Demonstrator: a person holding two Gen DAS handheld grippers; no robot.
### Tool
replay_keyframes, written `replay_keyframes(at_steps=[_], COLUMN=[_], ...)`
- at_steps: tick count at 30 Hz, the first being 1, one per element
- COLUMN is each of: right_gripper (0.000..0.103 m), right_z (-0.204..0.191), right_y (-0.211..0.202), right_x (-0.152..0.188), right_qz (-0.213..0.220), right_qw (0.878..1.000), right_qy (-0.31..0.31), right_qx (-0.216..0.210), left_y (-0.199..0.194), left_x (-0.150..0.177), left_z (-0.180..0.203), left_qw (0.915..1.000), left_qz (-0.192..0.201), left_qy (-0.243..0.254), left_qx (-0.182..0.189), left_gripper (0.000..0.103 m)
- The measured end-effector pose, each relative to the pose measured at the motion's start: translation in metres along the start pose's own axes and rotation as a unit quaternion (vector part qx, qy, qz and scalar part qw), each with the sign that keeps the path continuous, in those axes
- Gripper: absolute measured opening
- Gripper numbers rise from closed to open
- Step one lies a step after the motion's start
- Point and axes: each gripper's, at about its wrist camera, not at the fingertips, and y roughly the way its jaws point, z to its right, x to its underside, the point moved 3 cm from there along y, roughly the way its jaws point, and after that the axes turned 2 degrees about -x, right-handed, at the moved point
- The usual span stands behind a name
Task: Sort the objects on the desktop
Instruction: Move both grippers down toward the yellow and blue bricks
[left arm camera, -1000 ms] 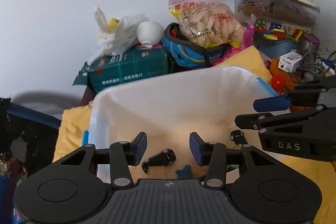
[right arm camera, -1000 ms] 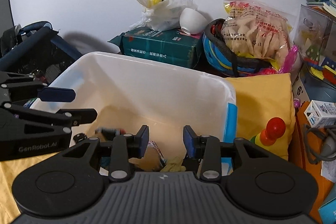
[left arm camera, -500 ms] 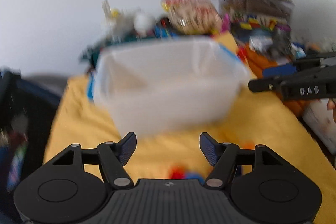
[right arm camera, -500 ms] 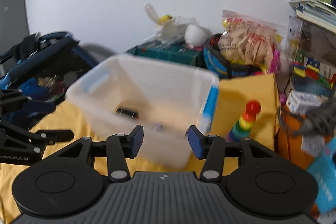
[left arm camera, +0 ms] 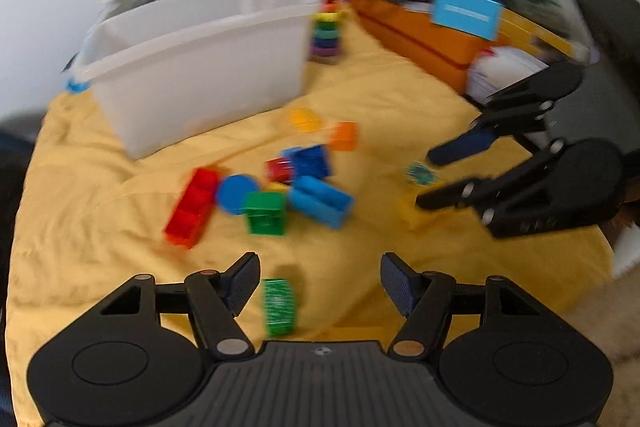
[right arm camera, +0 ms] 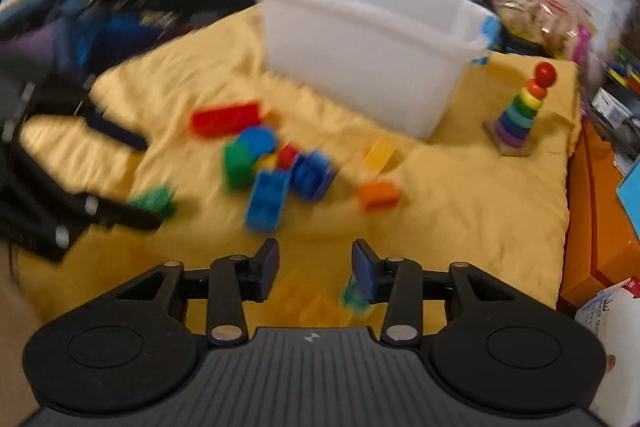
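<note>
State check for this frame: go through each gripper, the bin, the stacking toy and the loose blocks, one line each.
left gripper: open, nothing gripped, jaws just opened wider, above a green block
right gripper: open, nothing gripped, jaws just closed partway
white bin: upright, no lid on it
ring stacker: upright, rings stacked
loose blocks: scattered on the yellow cloth, outside the bin

No legible text or labels.
</note>
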Motion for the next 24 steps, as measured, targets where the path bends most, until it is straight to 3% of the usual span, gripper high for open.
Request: replay_keyframes(at_steps=[5, 12, 14, 17, 19, 24], right_gripper=[0.033, 0.031, 0.030, 0.020, 0.017, 0.016], right_z=[-0.014, -0.028, -0.027, -0.020, -0.011, 0.011], right_y=[0.002, 0.024, 0.025, 0.027, 0.021, -0.005], right_x=[0.028, 0.033, 0.034, 0.030, 0.028, 0.032], right_qz=[-0.030, -0.036, -0.021, -0.017, -0.018, -0.006], right_qw=[0.999, 0.986, 0.983, 0.986, 0.992, 1.000], right_qy=[-0.044, -0.161, -0.178, -0.160, -0.119, -0.012], right_qx=[0.004, 0.018, 0.029, 0.043, 0.025, -0.020], left_y=[0.005, 0.025, 0.031, 0.047, 0.060, 0.085], left_x=[-0.003, -0.019, -0.023, -0.030, -0.033, -0.033], left_z=[0.019, 0.017, 0.016, 0.010, 0.004, -0.017], left_qw=[0.9997, 0.9983, 0.9975, 0.9943, 0.9881, 0.9618], left_qz=[-0.004, -0.029, -0.030, -0.038, -0.055, -0.073], left_qy=[0.020, -0.043, -0.058, -0.098, -0.141, -0.260], left_qx=[0.015, 0.027, 0.026, 0.022, 0.029, 0.046], left_gripper=[0.070, 0.070, 0.070, 0.070, 0.069, 0.062])
